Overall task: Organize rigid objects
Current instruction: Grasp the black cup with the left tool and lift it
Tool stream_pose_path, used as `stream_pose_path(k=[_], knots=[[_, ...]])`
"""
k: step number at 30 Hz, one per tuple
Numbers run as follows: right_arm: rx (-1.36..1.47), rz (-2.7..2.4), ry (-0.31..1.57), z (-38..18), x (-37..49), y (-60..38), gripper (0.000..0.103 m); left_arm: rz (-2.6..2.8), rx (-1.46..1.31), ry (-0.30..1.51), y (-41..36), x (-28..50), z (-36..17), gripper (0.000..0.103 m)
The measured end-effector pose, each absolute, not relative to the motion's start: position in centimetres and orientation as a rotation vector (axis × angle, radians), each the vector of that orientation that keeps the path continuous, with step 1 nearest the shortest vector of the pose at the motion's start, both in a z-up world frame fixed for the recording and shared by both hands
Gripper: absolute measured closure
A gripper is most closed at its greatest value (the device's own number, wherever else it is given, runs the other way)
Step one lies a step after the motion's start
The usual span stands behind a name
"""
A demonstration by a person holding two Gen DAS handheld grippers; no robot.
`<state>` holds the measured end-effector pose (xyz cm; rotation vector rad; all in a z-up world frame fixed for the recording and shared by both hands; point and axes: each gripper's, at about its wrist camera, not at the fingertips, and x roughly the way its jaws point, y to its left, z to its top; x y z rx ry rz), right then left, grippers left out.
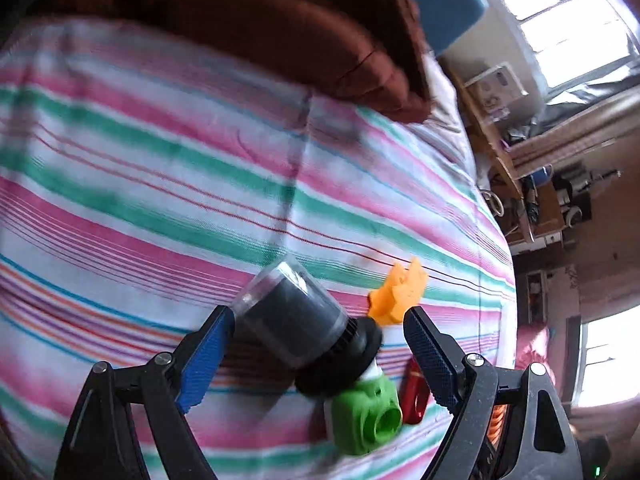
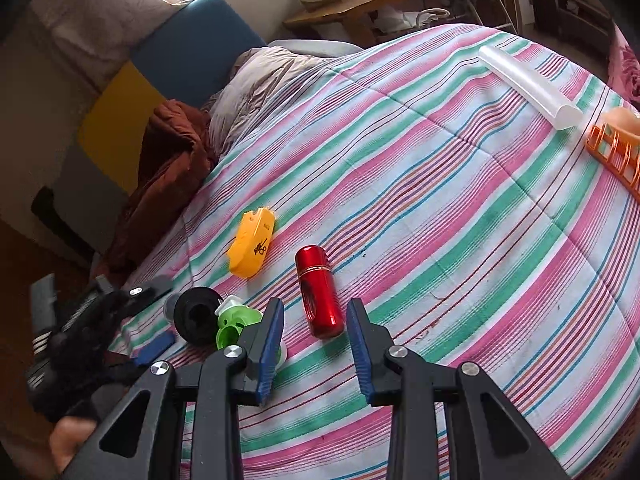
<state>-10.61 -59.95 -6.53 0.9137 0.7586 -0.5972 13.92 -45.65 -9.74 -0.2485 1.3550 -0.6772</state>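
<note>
Jar (image 1: 292, 312), clear with a black lid, on its side on the striped bed (image 2: 440, 240), between the fingers of the left claw (image 1: 318, 314). Claw released: one blue pad close beside the glass, the other well clear. Green plastic part (image 1: 368, 416) touching the lid end. Right claw (image 2: 315, 303) narrowly parted, empty, tips just short of a red bottle (image 2: 320, 296) lying flat. Yellow cover (image 2: 252, 244) near the bottle, apart from it. Further out, near the bed's far edge, a clear tube (image 2: 528, 84) beside an orange rack (image 2: 616, 152). Brown blanket (image 2: 168, 168) bunched at the bed's left side.
</note>
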Motion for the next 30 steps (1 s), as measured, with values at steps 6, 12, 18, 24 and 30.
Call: stream_pose_path(k=[6, 12, 18, 24, 30], knots=[[0.897, -0.589, 0.784, -6.9, -10.1, -59.7, 0.071, -0.683, -0.154, 1.299, -46.2, 13.5, -9.9, 0.044], [0.902, -0.615, 0.786, -7.2, -10.2, -60.1, 0.071, -0.729, -0.062, 1.261, -44.2, 12.1, -9.7, 0.044], [0.956, -0.654, 0.777, -8.0, -11.2, -61.1, 0.071, -0.772, 0.108, 1.212, -41.5, 10.0, -8.2, 0.044], [0.966, -0.660, 0.793, -8.4, -11.2, -61.3, 0.071, -0.930, 0.383, 1.137, -40.6, 6.5, -6.5, 0.045], [0.942, -0.664, 0.806, -8.4, -10.9, -61.0, 0.071, -1.043, 0.499, 1.157, -39.6, 3.6, -6.9, 0.056]])
